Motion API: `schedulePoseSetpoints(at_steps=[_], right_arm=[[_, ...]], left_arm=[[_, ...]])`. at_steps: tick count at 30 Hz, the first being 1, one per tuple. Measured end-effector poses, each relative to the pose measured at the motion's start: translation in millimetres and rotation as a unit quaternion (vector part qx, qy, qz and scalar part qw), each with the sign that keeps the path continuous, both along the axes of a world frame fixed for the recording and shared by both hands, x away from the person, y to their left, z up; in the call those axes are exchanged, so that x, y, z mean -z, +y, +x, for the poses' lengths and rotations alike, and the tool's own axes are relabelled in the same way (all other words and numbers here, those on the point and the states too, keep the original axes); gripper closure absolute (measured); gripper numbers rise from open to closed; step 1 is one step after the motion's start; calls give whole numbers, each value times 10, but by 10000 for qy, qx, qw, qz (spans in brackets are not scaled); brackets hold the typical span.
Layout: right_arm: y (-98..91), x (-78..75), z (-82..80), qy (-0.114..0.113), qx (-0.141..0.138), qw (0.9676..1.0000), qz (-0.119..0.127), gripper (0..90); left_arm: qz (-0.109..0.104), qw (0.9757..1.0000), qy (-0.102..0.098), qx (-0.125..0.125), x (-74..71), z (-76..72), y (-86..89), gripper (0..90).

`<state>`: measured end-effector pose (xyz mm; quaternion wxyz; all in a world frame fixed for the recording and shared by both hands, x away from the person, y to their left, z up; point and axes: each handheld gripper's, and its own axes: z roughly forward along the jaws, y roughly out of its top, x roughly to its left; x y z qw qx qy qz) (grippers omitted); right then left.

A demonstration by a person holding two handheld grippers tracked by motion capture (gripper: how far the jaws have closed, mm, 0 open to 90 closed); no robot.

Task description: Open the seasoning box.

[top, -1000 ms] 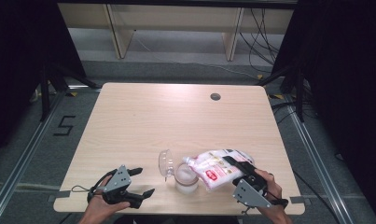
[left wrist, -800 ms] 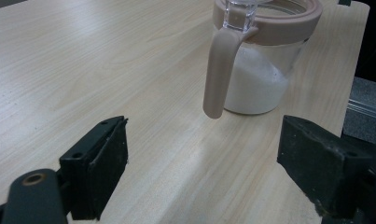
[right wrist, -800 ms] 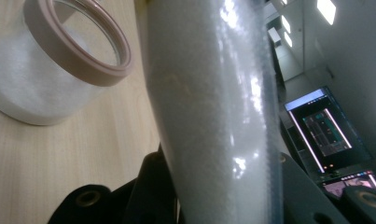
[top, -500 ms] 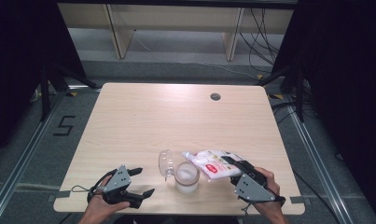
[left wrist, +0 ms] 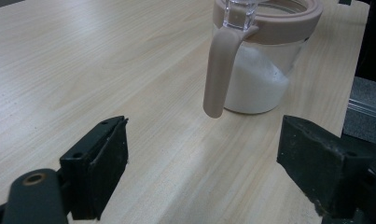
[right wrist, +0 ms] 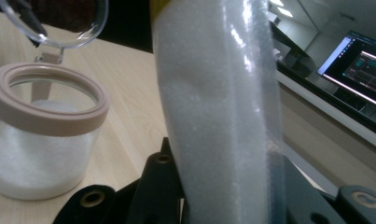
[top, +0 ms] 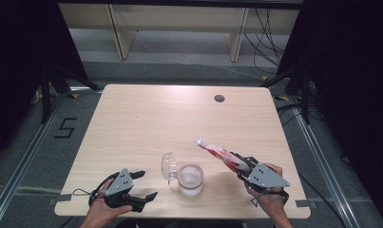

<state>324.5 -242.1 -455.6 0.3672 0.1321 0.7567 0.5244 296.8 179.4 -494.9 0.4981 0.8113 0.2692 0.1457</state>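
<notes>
The jar (top: 190, 179) stands on the table (top: 146, 118) near its front edge, its lid (top: 168, 166) tipped open to its left. The bag (top: 220, 153) slants above the table to the jar's right, between the right gripper's (top: 240, 166) jaws. The left gripper (top: 144, 186) rests at the jar's left, apart from it. A hole (top: 219, 98) sits near the far edge.

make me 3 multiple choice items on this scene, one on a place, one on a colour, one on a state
1. Where does the jar stand?
A. between the two grippers
B. at the table's far edge
C. on the floor

2. What colour is the jar's rim?
A. blue
B. beige
C. black

3. How is the jar's lid?
A. shut
B. flipped open
C. lying apart on the table

Answers:
1 A: it sits between the left gripper and the right gripper.
2 B: the ring looks beige.
3 B: the clear lid stands up on its hinge.
</notes>
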Motion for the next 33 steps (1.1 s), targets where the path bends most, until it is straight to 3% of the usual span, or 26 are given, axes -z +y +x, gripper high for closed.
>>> schedulePoseSetpoints(at_steps=[4,9,10,11,13,14,15,17,21,26,28,29,33], right_arm=[[-31,9,53,16,64,9997,230,779],[-76,50,164,275,71,9974,655,780],[-79,61,189,308,109,9971,692,780],[-93,63,242,203,132,9974,684,780],[-86,92,281,426,171,9954,840,780],[-91,102,318,457,201,9953,825,780],[-93,107,345,347,252,9958,809,780],[-82,138,389,505,233,9954,782,780],[-61,200,467,671,262,9933,904,780],[-55,244,549,778,313,9913,1015,781],[-60,261,588,752,301,9915,1015,781],[-57,276,605,707,353,9912,1059,781],[-74,315,618,1004,371,9884,1075,781]], left_arm=[[102,9999,-30,17,1,12,12,160],[9,10000,6,0,5,6,3,159],[143,9999,-33,22,-4,15,20,160],[69,10000,-10,-11,-4,6,11,160],[-73,10000,21,-29,5,6,-3,159],[-67,10000,21,-25,5,6,-3,159],[-21,10000,-21,16,3,10,1,159],[91,10000,-24,20,0,14,14,159],[-28,10000,-10,10,7,6,-3,159],[74,10000,-23,17,1,12,11,159],[30,9999,-105,95,3,19,3,159],[18,10000,-25,18,5,10,1,159],[62,9999,-67,74,2,13,5,159]])
